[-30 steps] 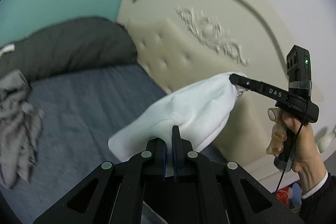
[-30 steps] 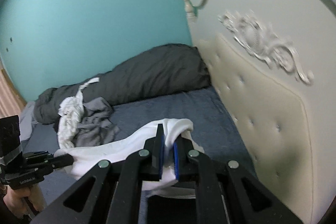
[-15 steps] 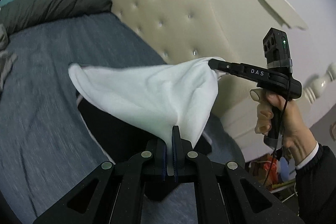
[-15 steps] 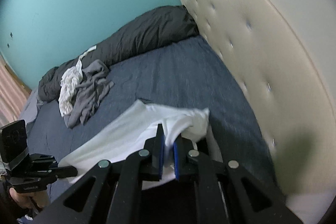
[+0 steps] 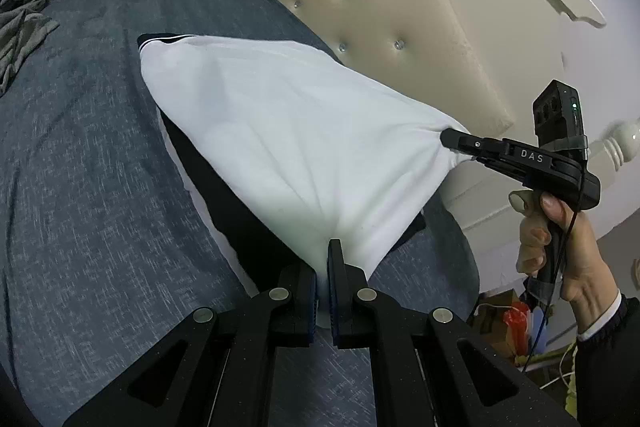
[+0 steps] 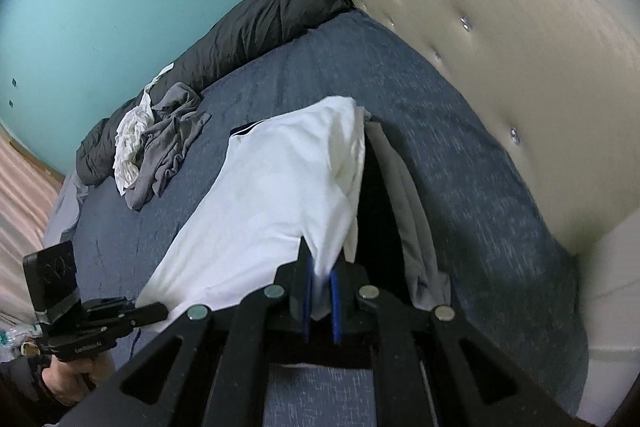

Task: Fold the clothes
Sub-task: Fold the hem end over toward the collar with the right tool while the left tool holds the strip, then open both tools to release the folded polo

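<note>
A white garment (image 5: 288,131) is stretched between both grippers, its far edge lying on the blue-grey bed (image 5: 80,187). My left gripper (image 5: 324,261) is shut on its near corner. My right gripper (image 5: 446,139), held by a hand (image 5: 560,239), is shut on the other corner at the right. In the right wrist view the white garment (image 6: 280,187) runs from my right gripper (image 6: 320,263) down to my left gripper (image 6: 162,311) at the lower left. A black garment (image 5: 224,203) with a white-lined edge lies flat beneath it.
A crumpled pile of grey and white clothes (image 6: 160,139) lies further along the bed, beside a dark duvet (image 6: 260,19) against the teal wall. The cream tufted headboard (image 5: 400,7) borders the bed on the right. Grey cloth (image 6: 416,211) lies next to the black garment. Boxes and clutter (image 5: 504,323) sit on the floor.
Both grippers have come down toward the bed with the white garment. It hung bunched in the air before and now spreads out, its far edge resting over the black garment.
</note>
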`<state>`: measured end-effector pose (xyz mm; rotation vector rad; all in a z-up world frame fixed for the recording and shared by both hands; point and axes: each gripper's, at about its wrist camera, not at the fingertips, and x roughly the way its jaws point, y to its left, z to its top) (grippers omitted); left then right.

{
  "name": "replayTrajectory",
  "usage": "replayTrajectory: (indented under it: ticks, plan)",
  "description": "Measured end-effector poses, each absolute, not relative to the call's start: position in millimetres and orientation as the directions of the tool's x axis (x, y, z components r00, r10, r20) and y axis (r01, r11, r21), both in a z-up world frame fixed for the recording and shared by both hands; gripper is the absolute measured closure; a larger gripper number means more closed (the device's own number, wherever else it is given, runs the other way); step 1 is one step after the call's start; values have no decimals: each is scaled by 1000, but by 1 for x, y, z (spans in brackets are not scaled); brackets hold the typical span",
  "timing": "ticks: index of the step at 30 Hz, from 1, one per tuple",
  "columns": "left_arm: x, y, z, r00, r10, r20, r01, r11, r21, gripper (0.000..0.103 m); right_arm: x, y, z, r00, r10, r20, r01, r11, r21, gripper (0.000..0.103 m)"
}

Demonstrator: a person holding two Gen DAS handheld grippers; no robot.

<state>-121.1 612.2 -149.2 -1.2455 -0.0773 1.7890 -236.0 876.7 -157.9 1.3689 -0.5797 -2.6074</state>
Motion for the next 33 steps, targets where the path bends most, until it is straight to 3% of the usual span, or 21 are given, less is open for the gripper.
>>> replayTrajectory:
  ticks: [27,33]
  plan:
    - [-102,605,-198,-45,679,-733,-625,-591,-510,98,-195,890,-228,-538,-308,-784,-123,-892,435,96]
    - [-105,603,-192,-49,678,-734,-624,-594,-507,98,-192,893,-222,-547,-280,-789,-130,-902,411,84]
